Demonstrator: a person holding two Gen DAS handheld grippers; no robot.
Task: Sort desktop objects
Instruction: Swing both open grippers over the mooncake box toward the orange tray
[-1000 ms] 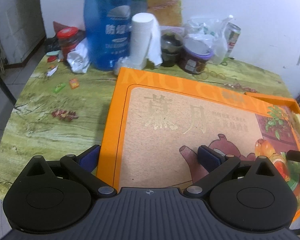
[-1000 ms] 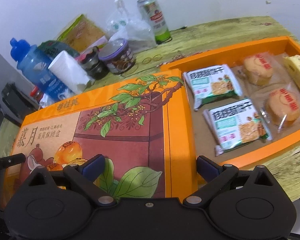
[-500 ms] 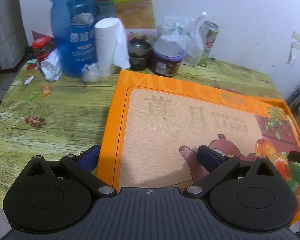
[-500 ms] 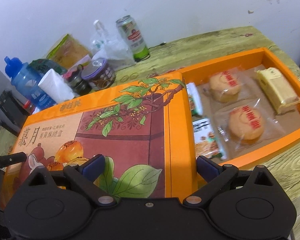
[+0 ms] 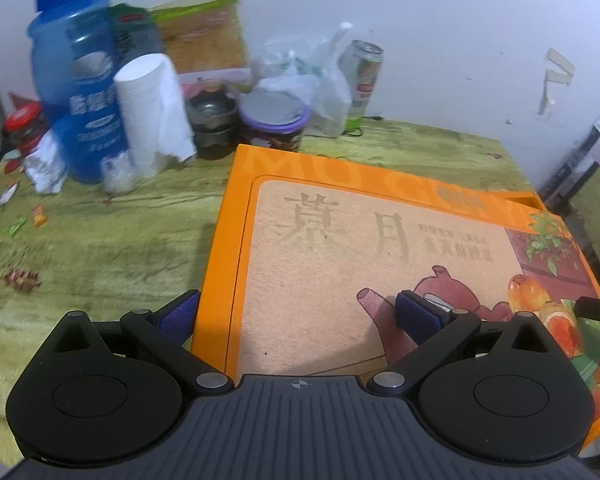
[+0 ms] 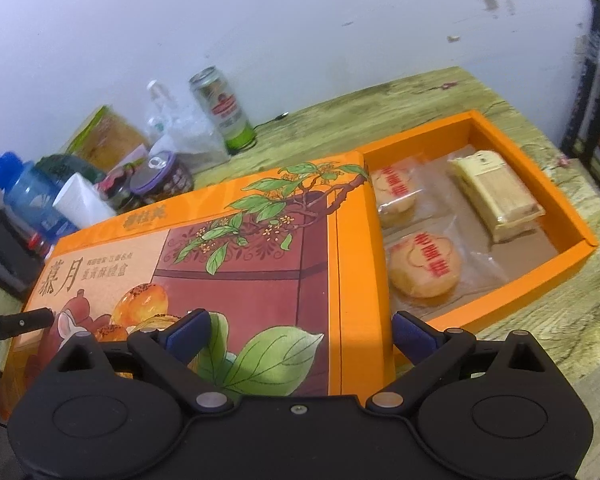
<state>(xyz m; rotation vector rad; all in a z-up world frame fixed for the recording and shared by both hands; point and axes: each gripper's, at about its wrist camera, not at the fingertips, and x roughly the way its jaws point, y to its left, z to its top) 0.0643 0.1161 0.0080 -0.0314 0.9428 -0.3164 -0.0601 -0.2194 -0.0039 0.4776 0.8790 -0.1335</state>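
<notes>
The left gripper [image 5: 298,314] stands wide open astride the lid's [image 5: 380,248] left edge, one pad outside the orange border, one over the matte printed card. The right gripper [image 6: 300,330] is likewise spread across the lid's right edge. The flat rectangular lid covers most of the orange tray [image 6: 548,200]; the uncovered end shows two round wrapped pastries [image 6: 424,268] and a pale block cake [image 6: 496,196]. Bare wood-grain table [image 5: 100,248] lies open to the left. Farther back, a blue bottle [image 5: 76,96], a paper roll [image 5: 144,108], jars [image 5: 274,120] and a can [image 5: 362,80] crowd the wall.
</notes>
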